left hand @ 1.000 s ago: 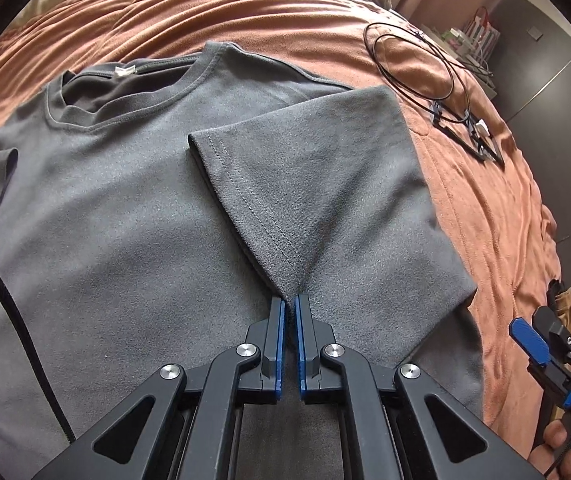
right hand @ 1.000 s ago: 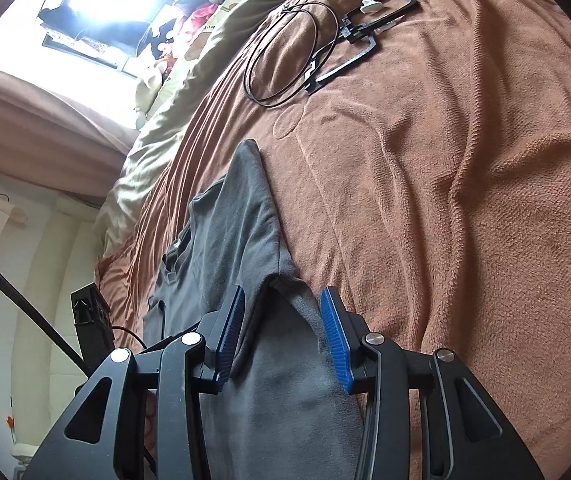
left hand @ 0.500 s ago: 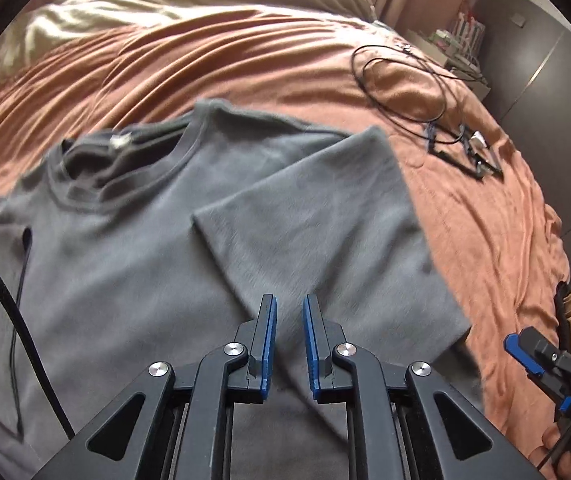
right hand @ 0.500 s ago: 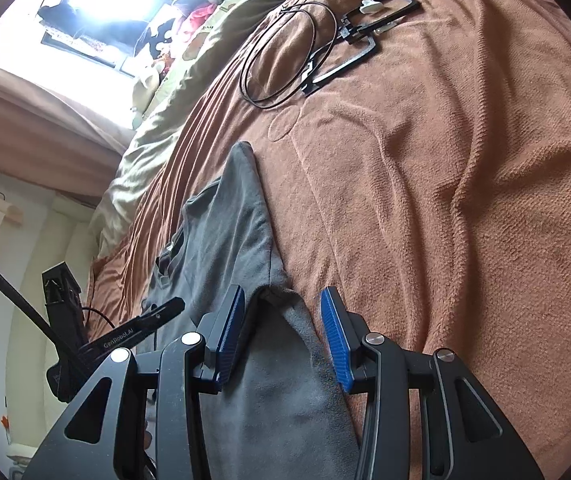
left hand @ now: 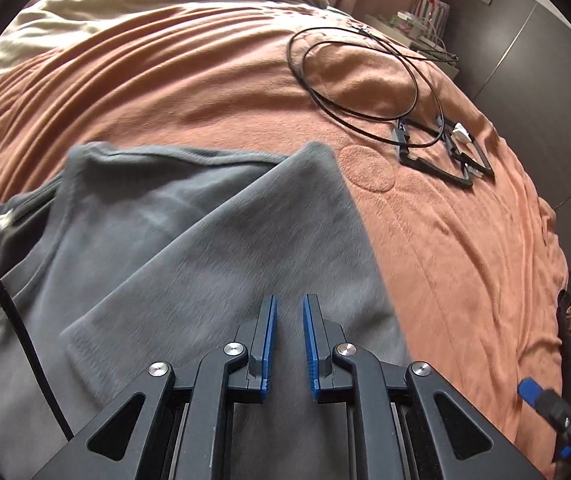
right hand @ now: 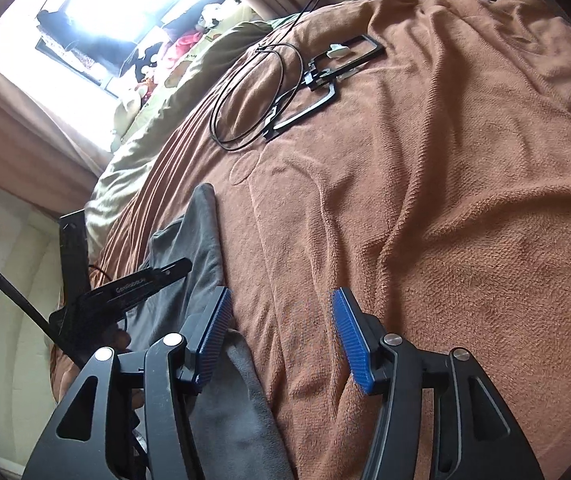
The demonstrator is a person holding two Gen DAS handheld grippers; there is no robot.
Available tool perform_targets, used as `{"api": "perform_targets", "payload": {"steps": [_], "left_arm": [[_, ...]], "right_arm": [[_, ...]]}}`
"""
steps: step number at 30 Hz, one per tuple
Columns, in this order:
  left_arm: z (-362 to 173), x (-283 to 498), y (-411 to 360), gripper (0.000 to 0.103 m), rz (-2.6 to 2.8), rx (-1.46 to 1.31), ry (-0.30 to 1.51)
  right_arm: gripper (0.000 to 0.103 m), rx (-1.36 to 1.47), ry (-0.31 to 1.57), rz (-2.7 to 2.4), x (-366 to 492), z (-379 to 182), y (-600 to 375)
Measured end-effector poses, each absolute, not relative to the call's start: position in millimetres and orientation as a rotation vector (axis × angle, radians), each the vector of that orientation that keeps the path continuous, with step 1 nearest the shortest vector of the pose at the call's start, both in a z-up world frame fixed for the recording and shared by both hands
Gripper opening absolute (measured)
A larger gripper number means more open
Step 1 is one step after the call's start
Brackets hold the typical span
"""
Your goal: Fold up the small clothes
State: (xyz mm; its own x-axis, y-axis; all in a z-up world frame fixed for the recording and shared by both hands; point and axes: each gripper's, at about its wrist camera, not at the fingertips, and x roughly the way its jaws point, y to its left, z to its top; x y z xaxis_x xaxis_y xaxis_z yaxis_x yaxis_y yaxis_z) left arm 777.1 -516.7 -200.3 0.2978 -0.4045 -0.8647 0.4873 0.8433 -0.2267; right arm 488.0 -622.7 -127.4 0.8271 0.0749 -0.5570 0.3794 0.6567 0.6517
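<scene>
1. On the rumpled orange-brown fleece blanket (left hand: 213, 92) lies the dark grey cotton T-shirt (left hand: 133, 240), spread flat with one sleeve folded in over the chest, probably the first step of the fold.
2. Above that folded panel hangs the left gripper (left hand: 287, 344); a narrow gap shows between its blue-padded jaws and no cloth sits in it, so it has likely let the sleeve go.
3. Beside the shirt's edge, the right gripper (right hand: 279, 334) is opening its jaws; only blanket shows between them, while grey cloth lies just outside the left finger.
4. Only the left wrist view shows the neckline and the fold; only the right wrist view shows the bright window (right hand: 97, 20).
5. Both views catch the coiled black cable (left hand: 357, 68), well apart from the shirt.
</scene>
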Motion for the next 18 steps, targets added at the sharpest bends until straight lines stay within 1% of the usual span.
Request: {"api": "perform_targets", "payload": {"steps": [7,14,16,18], "left_arm": [[-207,802,-542,0.014,-0.637,0.088,1.084],[-210,822,-561,0.009,-0.675,0.081,1.069],[-211,827,-568,0.007,-0.678,0.084,1.067],[-211,833,-577,0.002,-0.685,0.086,1.072]], "right_arm": [[0.051,0.866,0.549,-0.210,474,-126,-634],[0.051,0.872,0.552,-0.234,468,-129,-635],[0.051,0.878,0.552,-0.235,467,-128,-636],[0.051,0.886,0.553,-0.234,465,-128,-638]]}}
